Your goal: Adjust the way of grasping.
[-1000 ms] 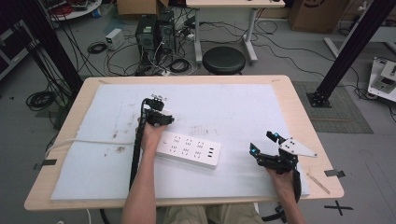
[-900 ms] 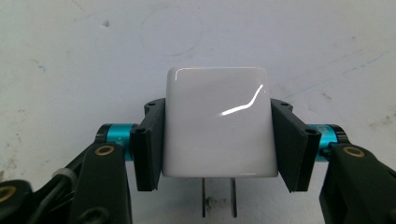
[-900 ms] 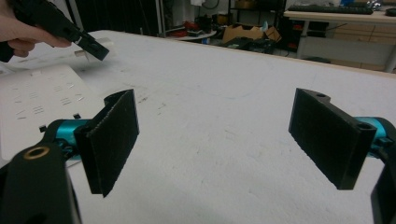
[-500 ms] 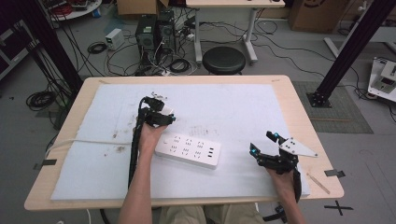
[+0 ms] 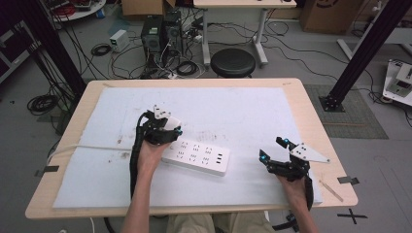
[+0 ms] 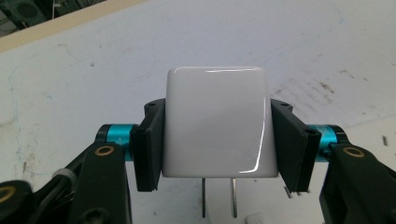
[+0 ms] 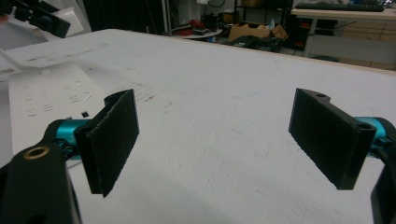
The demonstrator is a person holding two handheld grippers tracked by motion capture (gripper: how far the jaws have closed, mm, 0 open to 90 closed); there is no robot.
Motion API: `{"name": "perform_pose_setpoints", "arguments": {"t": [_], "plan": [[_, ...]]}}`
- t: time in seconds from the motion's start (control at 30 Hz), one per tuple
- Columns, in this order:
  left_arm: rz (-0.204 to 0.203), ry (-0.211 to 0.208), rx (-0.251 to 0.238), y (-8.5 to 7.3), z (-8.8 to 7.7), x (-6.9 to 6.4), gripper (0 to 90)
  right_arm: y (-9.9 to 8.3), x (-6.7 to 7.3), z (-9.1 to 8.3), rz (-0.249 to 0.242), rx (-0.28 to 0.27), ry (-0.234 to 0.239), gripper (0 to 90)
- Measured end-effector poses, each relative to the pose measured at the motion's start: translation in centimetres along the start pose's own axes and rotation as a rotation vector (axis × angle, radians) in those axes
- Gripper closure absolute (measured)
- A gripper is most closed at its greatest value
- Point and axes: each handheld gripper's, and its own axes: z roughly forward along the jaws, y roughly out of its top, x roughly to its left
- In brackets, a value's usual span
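My left gripper (image 5: 168,129) is shut on a glossy white plug-in charger cube (image 6: 217,121), its pads pressing on both sides. Two metal prongs (image 6: 218,198) point down from the cube toward the mat. In the high view the cube (image 5: 172,122) hangs just above the far left end of a white power strip (image 5: 197,156) lying on the mat. My right gripper (image 5: 273,149) rests near the table's right front with its jaws wide apart and nothing between them (image 7: 219,140). The right gripper view shows the strip (image 7: 42,107) at left.
A white mat (image 5: 243,111) covers most of the wooden table (image 5: 311,104). The strip's white cable (image 5: 82,147) runs off to the left edge. A stool (image 5: 232,62), computer cases and loose cables stand on the floor behind the table.
My left gripper, still holding the charger, has moved nearer and slightly right, up over the strip's left end. The right gripper has stayed still.
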Motion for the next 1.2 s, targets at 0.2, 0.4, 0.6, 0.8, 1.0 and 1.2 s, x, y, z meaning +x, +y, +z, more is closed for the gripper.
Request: {"name": "perform_pose_setpoints", "arguments": {"t": [0.2,0.4,0.6,0.8,1.0,1.2], "plan": [[0.066,-0.003,-0.039,-0.7,-1.0,-1.6,42.4,0.0,0.1,0.1,0.004,0.016,0.006,16.4],[0.128,-0.014,-0.094,-1.4,-1.7,-3.8,42.4,0.1,0.1,0.4,-0.001,0.035,0.028,16.4],[0.249,0.009,-0.141,-2.3,-1.9,-6.2,42.4,0.5,0.3,0.8,0.012,0.056,0.057,16.4],[0.367,0.026,-0.2,-3.1,-1.8,-8.2,42.4,2.1,1.7,1.6,0.033,0.067,0.15,16.4],[0.519,0.048,-0.279,-4.0,-1.6,-10.5,42.4,4.1,3.6,3.2,0.036,0.108,0.273,16.4],[0.672,0.096,-0.38,-4.4,-1.7,-12.1,42.4,5.1,4.7,4.5,0.079,0.156,0.396,16.4]]}}
